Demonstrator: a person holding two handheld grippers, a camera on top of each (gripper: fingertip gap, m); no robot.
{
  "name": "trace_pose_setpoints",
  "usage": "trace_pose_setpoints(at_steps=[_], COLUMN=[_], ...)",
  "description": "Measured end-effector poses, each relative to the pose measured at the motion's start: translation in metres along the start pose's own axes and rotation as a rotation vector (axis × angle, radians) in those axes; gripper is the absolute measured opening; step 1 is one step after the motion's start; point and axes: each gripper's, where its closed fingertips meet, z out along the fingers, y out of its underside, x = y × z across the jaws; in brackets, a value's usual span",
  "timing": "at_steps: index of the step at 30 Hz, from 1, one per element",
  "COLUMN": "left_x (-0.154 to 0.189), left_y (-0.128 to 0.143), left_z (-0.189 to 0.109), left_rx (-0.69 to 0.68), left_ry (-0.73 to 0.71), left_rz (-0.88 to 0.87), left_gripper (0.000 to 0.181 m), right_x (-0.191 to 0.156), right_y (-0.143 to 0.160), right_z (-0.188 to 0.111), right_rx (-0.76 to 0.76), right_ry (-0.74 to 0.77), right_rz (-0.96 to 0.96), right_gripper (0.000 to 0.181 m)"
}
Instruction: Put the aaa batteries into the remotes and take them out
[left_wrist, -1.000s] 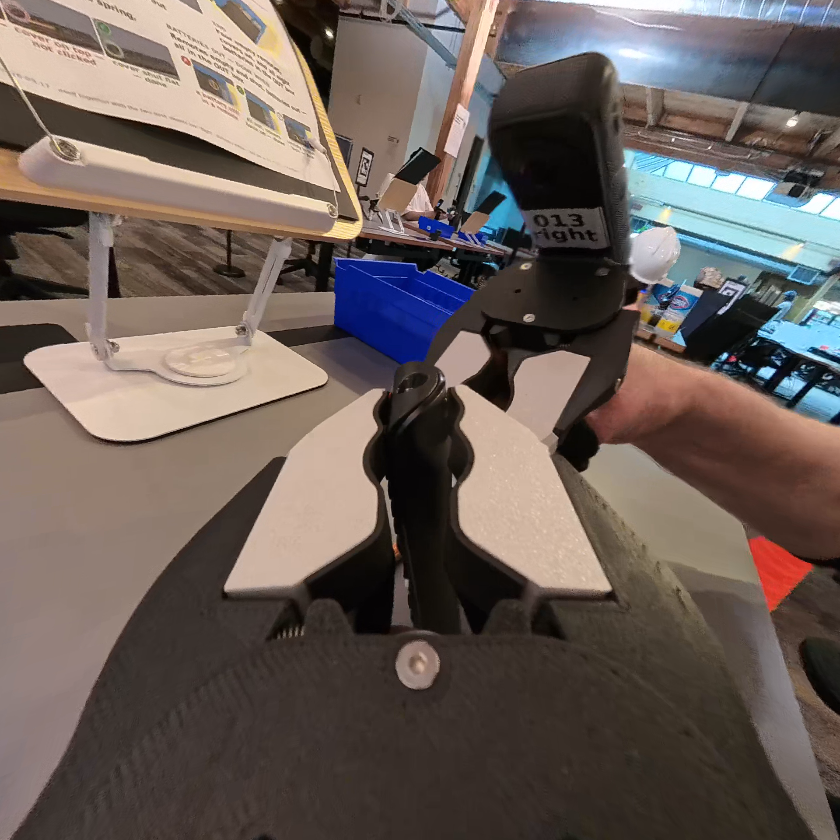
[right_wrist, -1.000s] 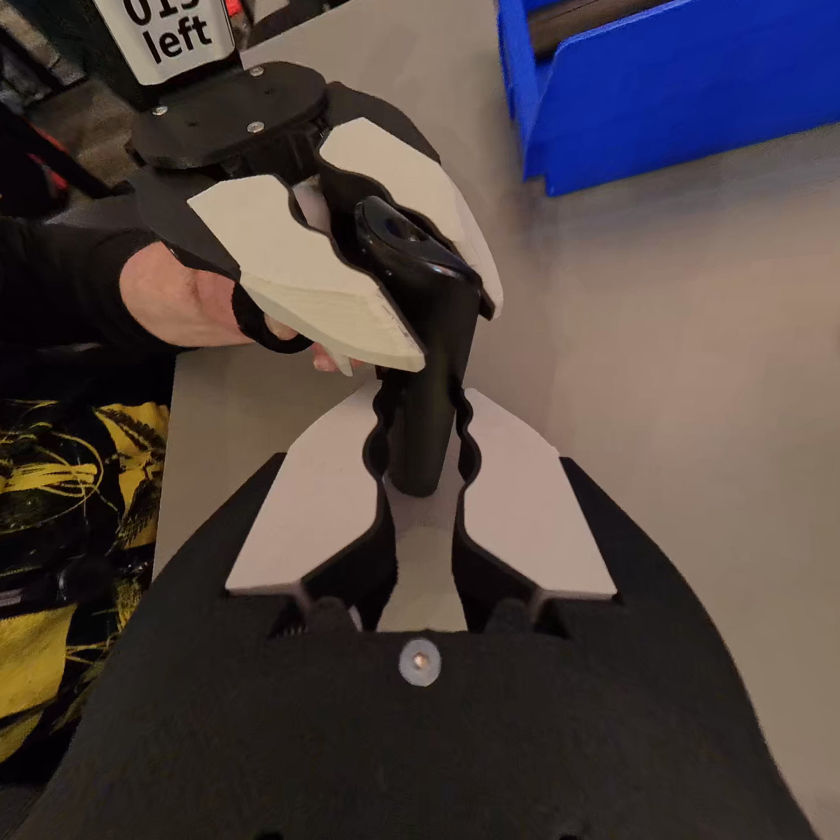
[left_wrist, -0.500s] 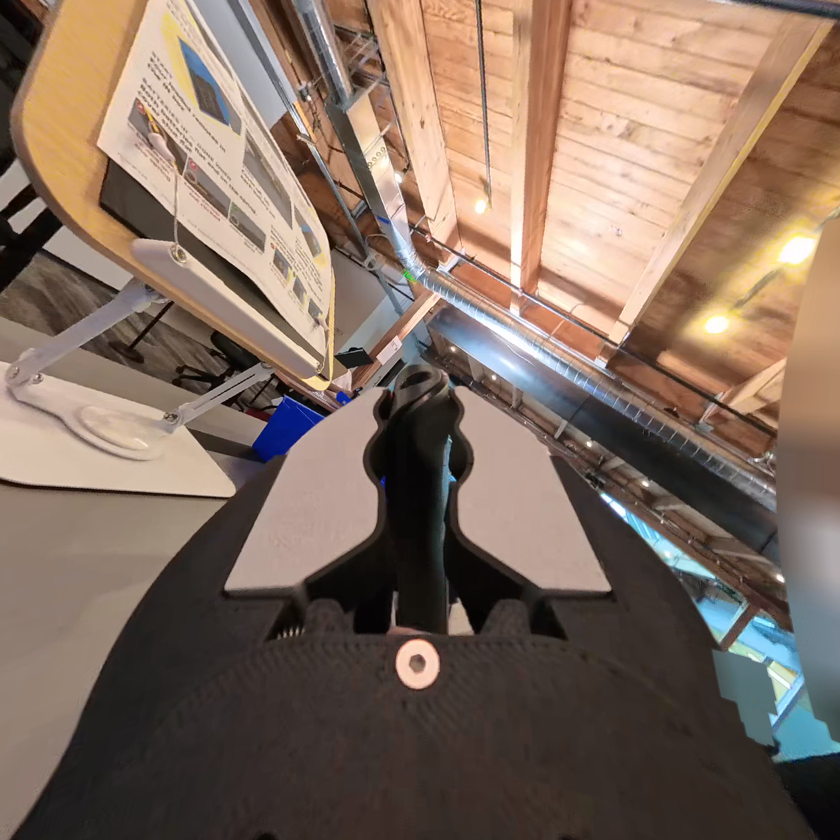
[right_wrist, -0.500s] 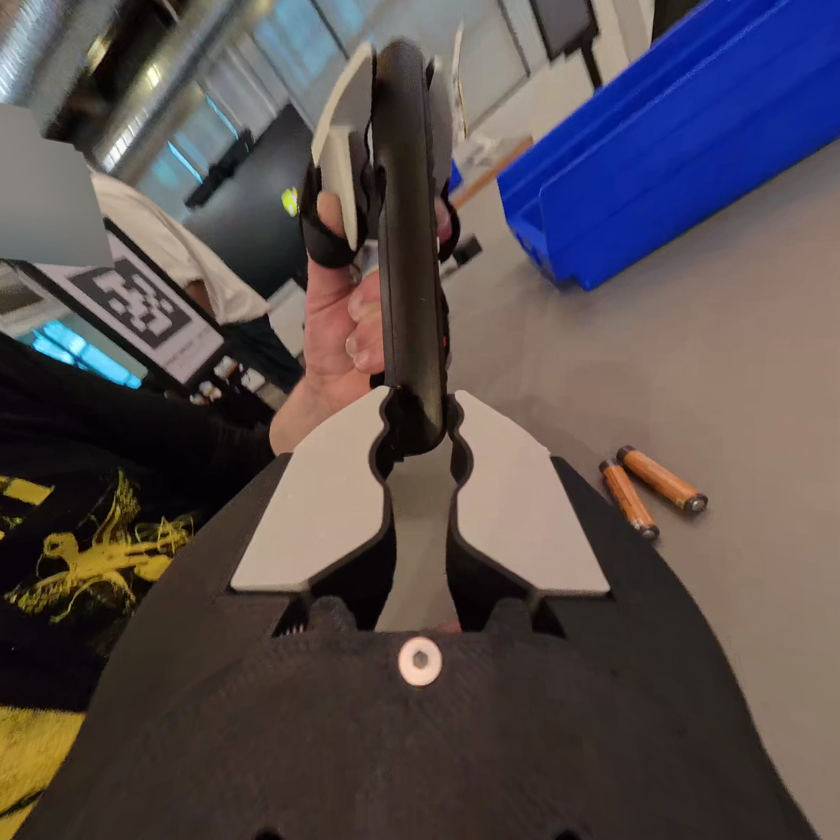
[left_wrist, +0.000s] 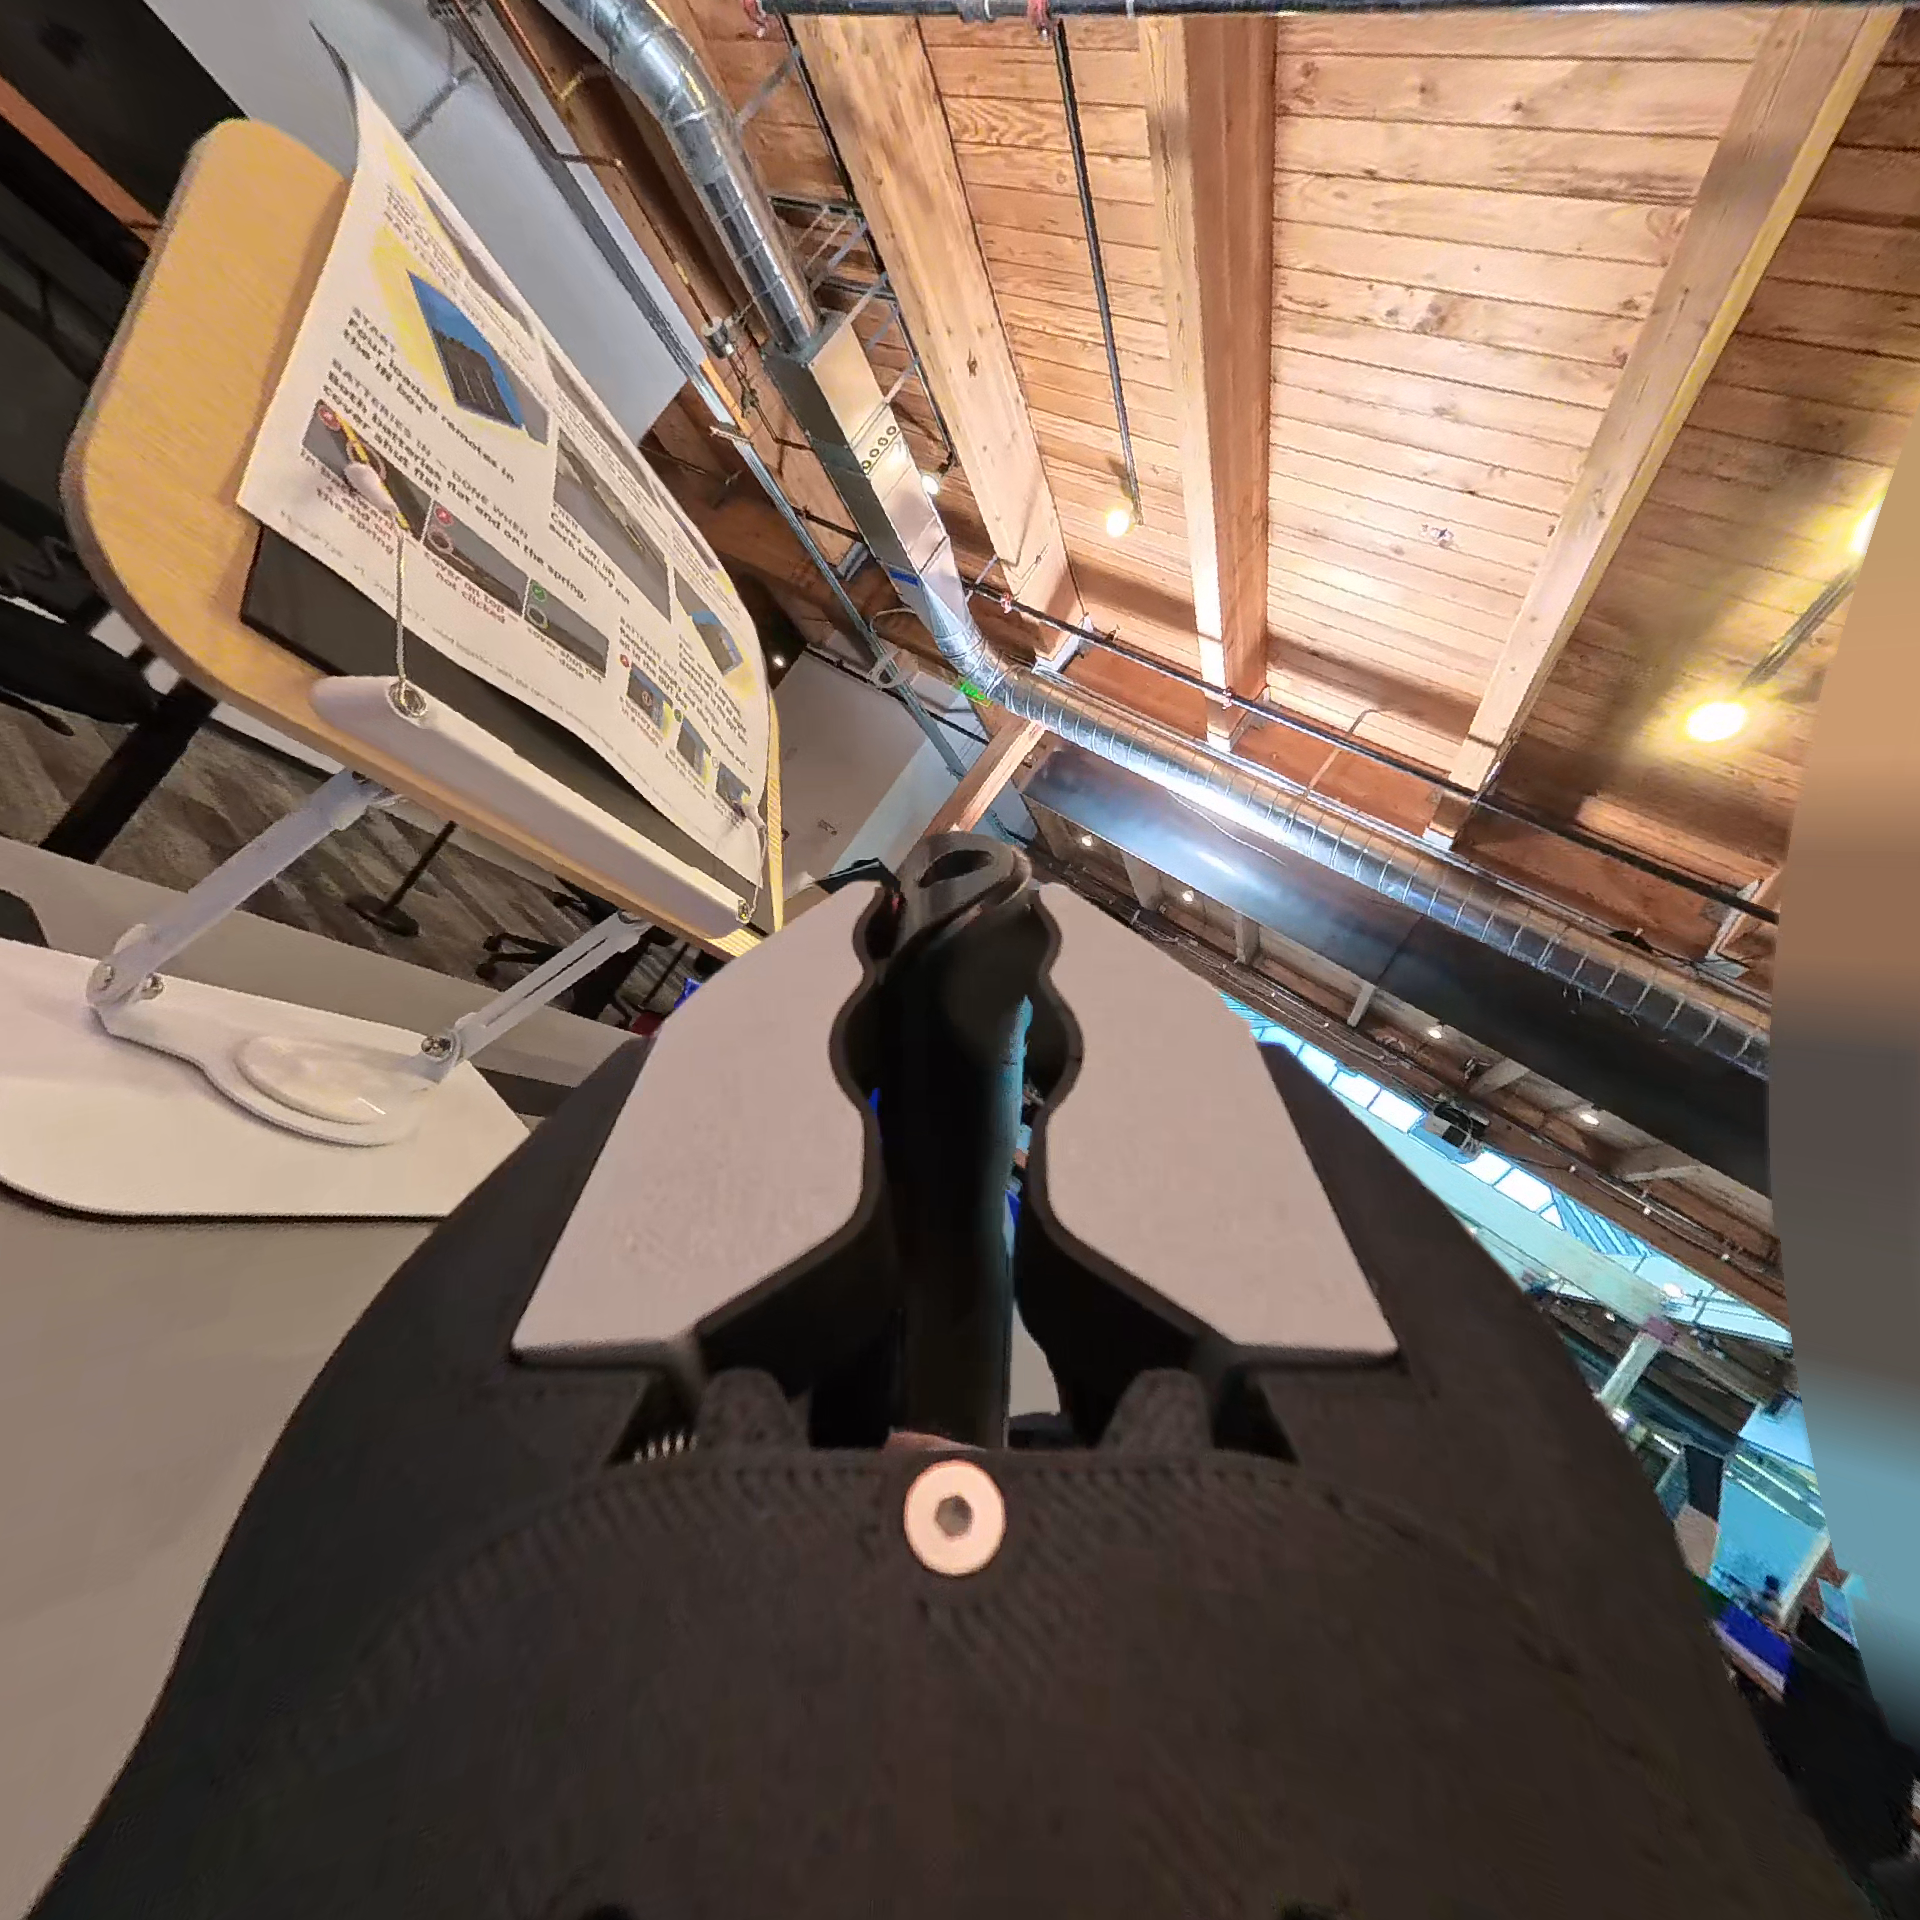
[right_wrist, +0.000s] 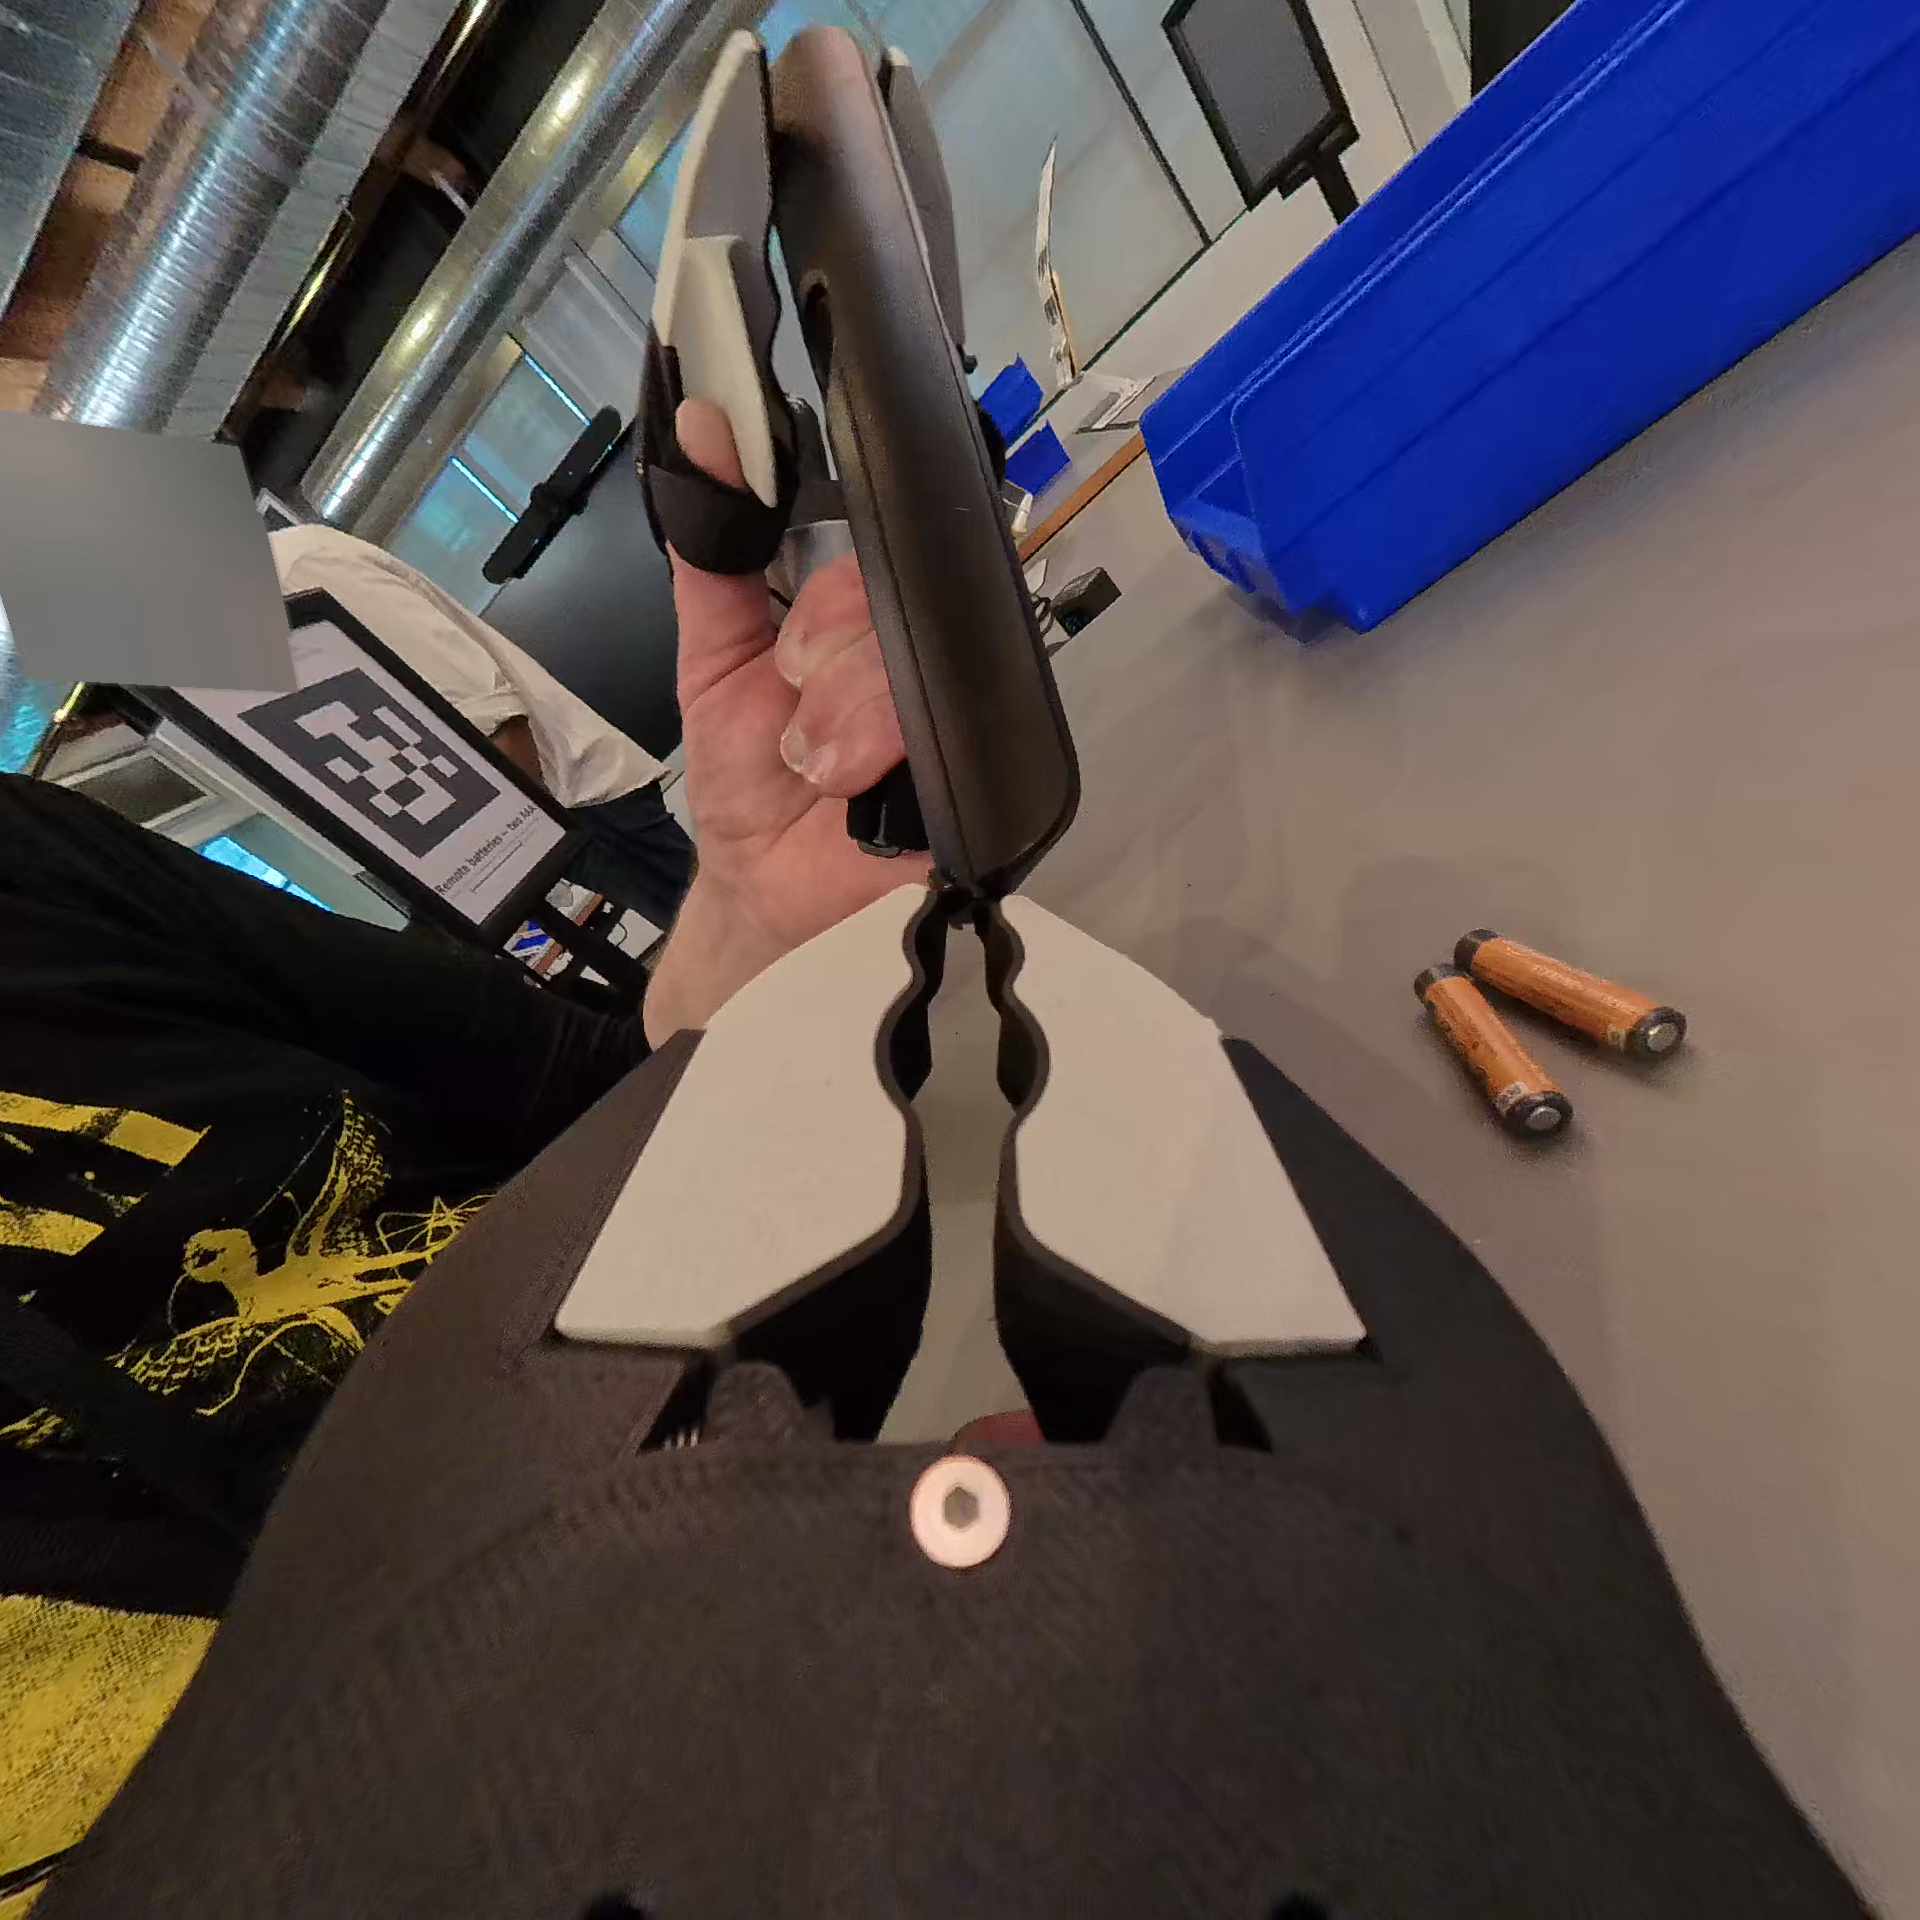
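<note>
We see the left gripper (left_wrist: 951, 935) tilted up toward the wooden ceiling (left_wrist: 1351, 312), its two grey fingers closed on a black remote (left_wrist: 951, 1122) that runs lengthwise between them, its rounded end poking out just past the fingertips. In the right wrist view the same remote (right_wrist: 935, 520) stands nearly upright, held near its top by that gripper, with the person's bare hand (right_wrist: 769, 748) wrapped around the gripper's handle behind it.

The right gripper (right_wrist: 961, 909) sits directly below the remote — its fingertips are drawn almost together and pinch at the remote's lower edge, at the seam there; whether they actually grip a thin part of it we cannot tell.

Further out, two orange aaa batteries (right_wrist: 1538, 1029) lie loose on the grey surface (right_wrist: 1558, 727) to the right, side by side and nearly touching at one end. A blue bin (right_wrist: 1558, 312) rests on the surface beyond them. In the left view, a white stand (left_wrist: 260, 1091) on the surface carries a tilted wooden board with an instruction sheet (left_wrist: 499, 520) clipped to it — well apart from the remote.
</note>
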Motion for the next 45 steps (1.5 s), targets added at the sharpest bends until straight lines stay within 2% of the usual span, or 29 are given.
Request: trace_pose_setpoints(at_steps=[2,11,14,16,18,20,22,25,27,36,43,44,45], left_x=[0.002,-0.003,-0.006,-0.01,-0.006,-0.001,0.007,0.012,0.014,0.028,0.041,0.041,0.043], left_y=[-0.002,-0.002,-0.032,-0.027,-0.016,-0.011,-0.01,-0.003,-0.001,0.005,0.012,0.012,0.014], left_z=[0.0,0.0,-0.007,-0.007,-0.004,0.0,0.002,0.005,0.006,0.008,0.008,0.008,0.009], left_rx=[0.006,0.006,0.085,0.054,0.048,0.045,0.049,0.047,0.062,0.065,0.073,0.068,0.066], left_ry=[-0.001,0.003,0.019,-0.014,0.021,0.025,0.046,0.049,0.048,0.05,0.059,0.056,0.061], left_rz=[0.03,-0.058,-0.068,-0.034,-0.095,-0.067,-0.046,-0.043,-0.051,0.053,0.127,0.136,0.143], left_gripper=[0.023,0.023,0.023,0.024,0.024,0.023,0.024,0.024,0.024,0.024,0.025,0.024,0.024], right_x=[0.001,-0.002,0.001,0.002,0.001,-0.002,-0.003,-0.008,-0.01,0.0,0.009,0.012,0.012], right_y=[0.0,-0.002,-0.004,-0.002,-0.008,-0.01,-0.014,-0.019,-0.022,-0.023,-0.033,-0.035,-0.037], right_z=[0.0,-0.005,-0.014,-0.016,-0.015,-0.015,-0.014,-0.012,-0.012,-0.018,-0.032,-0.036,-0.04], right_rx=[0.011,0.016,0.037,0.017,0.064,0.08,0.115,0.171,0.2,0.237,0.337,0.358,0.377], right_ry=[0.015,0.005,0.014,0.034,0.041,-0.002,-0.02,-0.057,-0.064,0.03,0.095,0.117,0.119], right_rz=[-0.025,-0.081,-0.078,-0.095,-0.103,-0.059,-0.004,0.035,0.039,0.052,0.047,0.04,0.027], right_gripper=[0.001,0.0,0.0,0.0,0.0,0.0,0.022,0.026,0.017,0.015,0.014,0.003,0.001])
